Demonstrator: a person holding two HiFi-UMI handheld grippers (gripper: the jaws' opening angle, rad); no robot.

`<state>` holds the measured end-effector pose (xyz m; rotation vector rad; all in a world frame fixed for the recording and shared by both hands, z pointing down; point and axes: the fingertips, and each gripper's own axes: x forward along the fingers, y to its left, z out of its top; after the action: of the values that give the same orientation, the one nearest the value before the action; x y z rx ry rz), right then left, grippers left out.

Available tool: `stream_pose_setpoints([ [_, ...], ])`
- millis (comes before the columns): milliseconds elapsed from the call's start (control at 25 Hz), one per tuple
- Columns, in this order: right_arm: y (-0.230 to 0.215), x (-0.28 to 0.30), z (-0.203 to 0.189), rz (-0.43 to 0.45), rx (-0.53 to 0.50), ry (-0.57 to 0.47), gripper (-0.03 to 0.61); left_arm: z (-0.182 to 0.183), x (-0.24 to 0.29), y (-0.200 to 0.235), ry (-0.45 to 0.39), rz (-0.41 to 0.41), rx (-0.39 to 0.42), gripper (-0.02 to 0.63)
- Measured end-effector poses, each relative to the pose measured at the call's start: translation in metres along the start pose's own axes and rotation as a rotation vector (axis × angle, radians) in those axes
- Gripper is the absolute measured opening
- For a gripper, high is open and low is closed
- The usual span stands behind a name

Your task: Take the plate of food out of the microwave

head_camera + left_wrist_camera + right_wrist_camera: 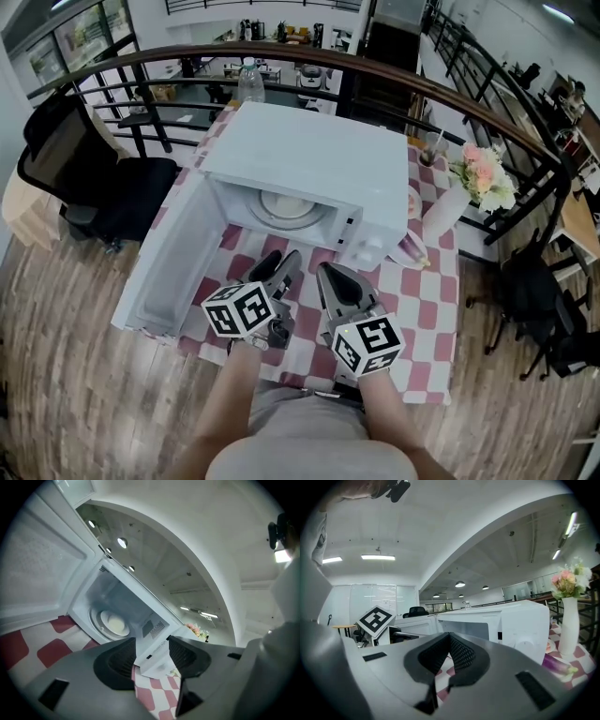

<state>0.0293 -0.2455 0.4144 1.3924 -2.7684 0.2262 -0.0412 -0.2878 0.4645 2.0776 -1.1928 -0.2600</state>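
Observation:
The white microwave stands on a red-and-white checked table, its door swung wide to the left. Inside, a white plate with pale food lies on the turntable; the left gripper view also shows the plate deep in the cavity. My left gripper hovers in front of the opening, jaws apart with nothing between them. My right gripper is beside it, below the control panel, its tips meeting and holding nothing.
A white vase of flowers and a purple eggplant-like object sit right of the microwave. A water bottle stands behind it. A black chair is at the left, and a curved railing runs behind the table.

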Motion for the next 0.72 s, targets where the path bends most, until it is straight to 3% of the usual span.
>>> stream_pose_setpoints([
  [160, -0.004, 0.01, -0.006, 0.001, 0.013, 0.013, 0.023, -0.002, 0.011, 0.017, 0.026, 0.036, -0.052, 0.267],
  [720, -0.019, 0.043, -0.025, -0.002, 0.027, 0.069, 0.023, -0.015, 0.06, 0.077, 0.104, 0.14, -0.263, 0.27],
])
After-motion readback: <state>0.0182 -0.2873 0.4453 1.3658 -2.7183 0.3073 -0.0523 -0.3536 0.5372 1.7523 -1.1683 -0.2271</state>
